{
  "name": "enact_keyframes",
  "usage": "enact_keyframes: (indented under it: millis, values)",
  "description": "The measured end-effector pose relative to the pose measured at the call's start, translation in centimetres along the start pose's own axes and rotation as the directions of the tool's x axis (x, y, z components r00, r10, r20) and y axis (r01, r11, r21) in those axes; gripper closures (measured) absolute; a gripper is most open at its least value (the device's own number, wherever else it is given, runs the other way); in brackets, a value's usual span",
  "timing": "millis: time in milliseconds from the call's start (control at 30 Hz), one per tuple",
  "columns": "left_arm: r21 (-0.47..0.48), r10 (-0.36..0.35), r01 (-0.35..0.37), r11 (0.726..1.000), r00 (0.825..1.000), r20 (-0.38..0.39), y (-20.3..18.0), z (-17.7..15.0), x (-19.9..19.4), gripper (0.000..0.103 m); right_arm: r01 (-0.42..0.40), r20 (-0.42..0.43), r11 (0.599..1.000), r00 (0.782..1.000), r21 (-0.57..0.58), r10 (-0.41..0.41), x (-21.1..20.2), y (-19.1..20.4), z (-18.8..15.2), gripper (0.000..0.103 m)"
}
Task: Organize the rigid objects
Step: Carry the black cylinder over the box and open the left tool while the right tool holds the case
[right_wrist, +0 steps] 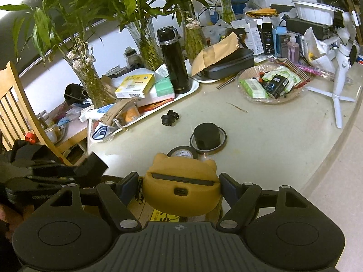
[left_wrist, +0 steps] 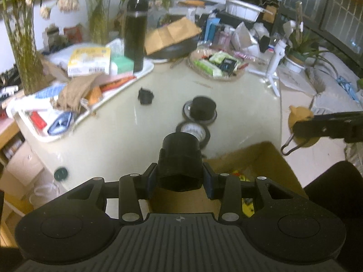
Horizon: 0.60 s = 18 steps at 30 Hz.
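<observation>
So nearest to me, the left gripper [left_wrist: 179,178] is clamped on a chunky black plastic part [left_wrist: 179,161], pads squeezing it from both sides, held up over the near left corner of an open cardboard box [left_wrist: 272,158] that has some yellow stuff inside. The right gripper [right_wrist: 179,187] is clamped on a mustard-yellow bear-eared case [right_wrist: 181,188], with its port side facing the camera, also up in the air by the near edge of the bench [right_wrist: 272,154].

Just past those, two rolls of tape lie flat on the bench: a black tape roll [right_wrist: 182,153] closer in, and an amber tape roll [right_wrist: 208,141] touching it, with a black cylinder cap [right_wrist: 207,136] standing upright in its middle. A bit further left there's a small black fitting [right_wrist: 170,117] lying alone.

Beyond that on the left, a white tray [right_wrist: 192,86] full of boxes plus a tall black flask [right_wrist: 173,61]. On the right, a clear bowl of packets [right_wrist: 272,83] and a white tripod stand [right_wrist: 338,83]. Plants in vases [right_wrist: 145,43] line the far side.
</observation>
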State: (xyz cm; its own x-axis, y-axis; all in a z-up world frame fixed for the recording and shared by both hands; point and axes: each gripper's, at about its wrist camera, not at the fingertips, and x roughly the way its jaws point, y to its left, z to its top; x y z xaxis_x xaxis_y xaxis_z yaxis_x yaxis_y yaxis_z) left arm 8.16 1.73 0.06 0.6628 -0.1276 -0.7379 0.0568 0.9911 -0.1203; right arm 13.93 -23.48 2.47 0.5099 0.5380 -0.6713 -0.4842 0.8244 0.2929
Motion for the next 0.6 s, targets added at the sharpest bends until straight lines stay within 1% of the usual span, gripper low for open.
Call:
enact_keyframes:
  millis: [167, 267, 333, 367, 400, 500, 600]
  values:
    - [-0.022, 0.008, -0.009, 1.000, 1.000, -0.024, 0.2, -0.7, 0.8, 0.063, 0.000, -0.003, 1.000, 1.000, -0.002, 0.000, -0.4, 0.1, -0.4, 0.025]
    - [-0.022, -0.006, 0.005, 1.000, 1.000, -0.013, 0.2, -0.8, 0.7, 0.062, 0.001, -0.006, 1.000, 1.000, -0.001, -0.001, -0.5, 0.1, -0.5, 0.025]
    - [-0.017, -0.005, 0.005, 1.000, 1.000, 0.006, 0.1, -0.8, 0.4, 0.057, 0.002, -0.007, 1.000, 1.000, 0.001, -0.002, -0.5, 0.0, -0.6, 0.025]
    - [-0.013, -0.005, 0.005, 1.000, 1.000, 0.014, 0.1, -0.7, 0.2, 0.048, 0.002, -0.008, 1.000, 1.000, 0.004, -0.002, -0.5, 0.0, -0.7, 0.025]
    - [-0.010, -0.004, 0.004, 1.000, 1.000, 0.022, 0.1, -0.7, 0.0, 0.045, 0.001, -0.010, 1.000, 1.000, 0.006, -0.001, -0.5, -0.1, -0.7, 0.025]
    - [0.007, 0.004, -0.004, 1.000, 0.999, 0.042, 0.0, -0.6, -0.9, 0.045, 0.000, -0.015, 1.000, 1.000, 0.006, 0.000, -0.4, -0.1, -0.9, 0.025]
    - [-0.003, 0.004, -0.004, 1.000, 0.999, 0.047, 0.4, -0.6, -1.5, 0.045, 0.000, -0.021, 1.000, 1.000, 0.007, 0.000, -0.4, -0.2, -1.1, 0.025]
